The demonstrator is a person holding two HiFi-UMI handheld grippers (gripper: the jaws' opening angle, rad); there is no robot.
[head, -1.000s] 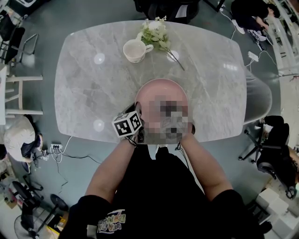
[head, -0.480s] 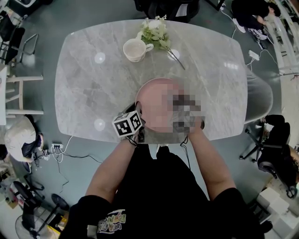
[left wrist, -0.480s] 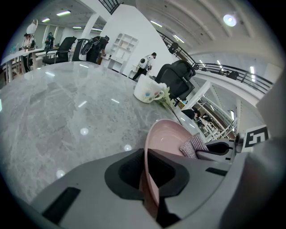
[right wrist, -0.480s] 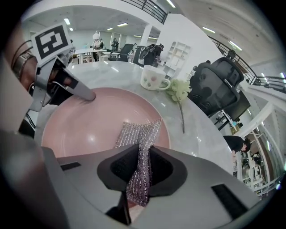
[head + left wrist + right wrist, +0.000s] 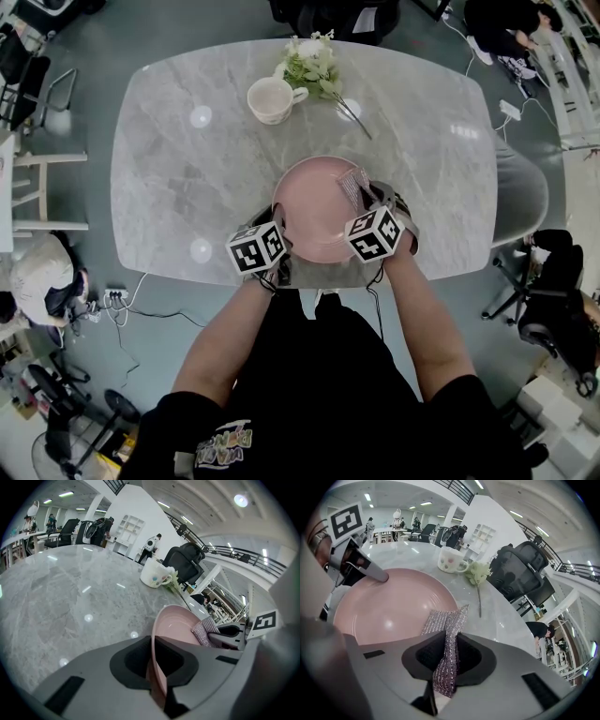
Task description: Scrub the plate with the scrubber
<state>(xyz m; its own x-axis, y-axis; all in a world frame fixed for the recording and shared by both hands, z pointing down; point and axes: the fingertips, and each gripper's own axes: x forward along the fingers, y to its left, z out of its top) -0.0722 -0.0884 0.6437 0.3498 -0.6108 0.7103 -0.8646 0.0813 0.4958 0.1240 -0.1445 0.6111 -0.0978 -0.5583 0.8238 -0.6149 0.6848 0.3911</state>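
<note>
Head view has the person standing at the near edge of a grey marble table (image 5: 187, 187), both arms reaching forward, with a pink plate (image 5: 314, 211) right in front of them, close to that edge. The left gripper (image 5: 281, 242) has come in from the plate's near-left side, and from the left gripper view you can see its jaws pinched tight on the rim, the thin pink edge running straight down between the dark pads. The right gripper (image 5: 368, 200) is over the plate's right side, and its jaws are clamped on a silvery, glittery scrubber (image 5: 353, 187). In the right gripper view the scrubber is folded where the pads squeeze it, and its free end fans out forward and lies on the inside of the plate near the right rim. I can't say whether the plate is flat on the stone or lifted a little. Further back on the table, well apart from the plate, a white mug (image 5: 270, 100) with small coloured spots stands upright, and just beside it lies a sprig of pale flowers (image 5: 314, 66), its stem pointing toward the plate.
</note>
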